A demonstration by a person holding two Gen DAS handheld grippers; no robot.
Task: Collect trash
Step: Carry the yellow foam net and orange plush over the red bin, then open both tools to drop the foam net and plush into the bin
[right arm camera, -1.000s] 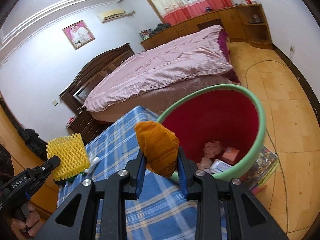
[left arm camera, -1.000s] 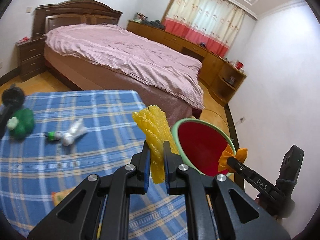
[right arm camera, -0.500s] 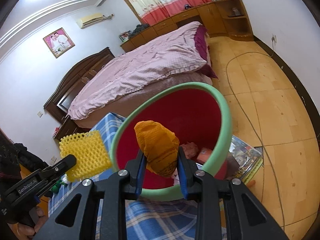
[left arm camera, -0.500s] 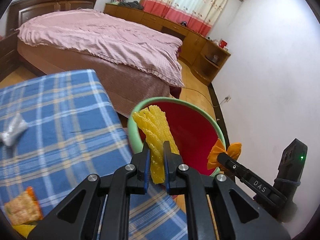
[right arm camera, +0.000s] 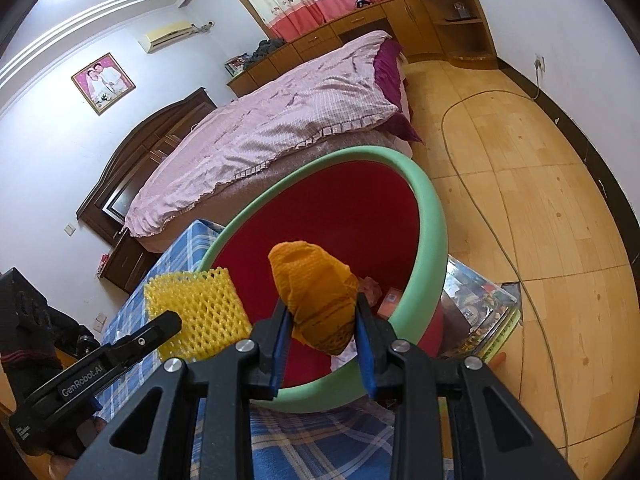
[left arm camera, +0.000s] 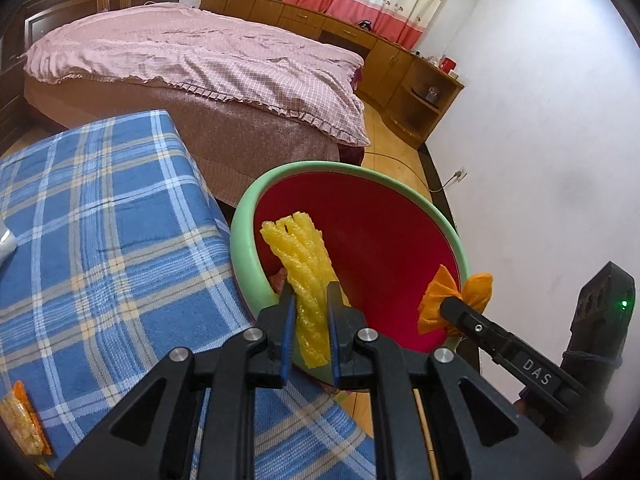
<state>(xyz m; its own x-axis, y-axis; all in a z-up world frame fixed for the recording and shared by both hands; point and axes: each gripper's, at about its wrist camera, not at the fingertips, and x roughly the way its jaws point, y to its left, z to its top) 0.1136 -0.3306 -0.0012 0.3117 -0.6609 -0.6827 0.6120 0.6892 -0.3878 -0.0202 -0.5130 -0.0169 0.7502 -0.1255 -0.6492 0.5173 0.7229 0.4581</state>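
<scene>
Both grippers have come in over the bin since a second ago, when the left one was still back above the bench and the bin sat small beyond its edge. Now the bin's green rim fills the middle of both wrist views, its red inside open below the tools.

The left gripper has the yellow foam net standing up between its jaws, which are opening; the net is still between the pads, leaning out over the near side of the bin. The right gripper pinches the orange net, jaws pressed on its sides, held above the bin's near rim. From the left view that orange net sits at the bin's right rim; from the right view the yellow net sits at the bin's left rim.

Down inside the bin lie a few bits of rubbish, pink and orange. A snack wrapper lies on the bench, well away from the bin. Beyond the bin stands a bed.
</scene>
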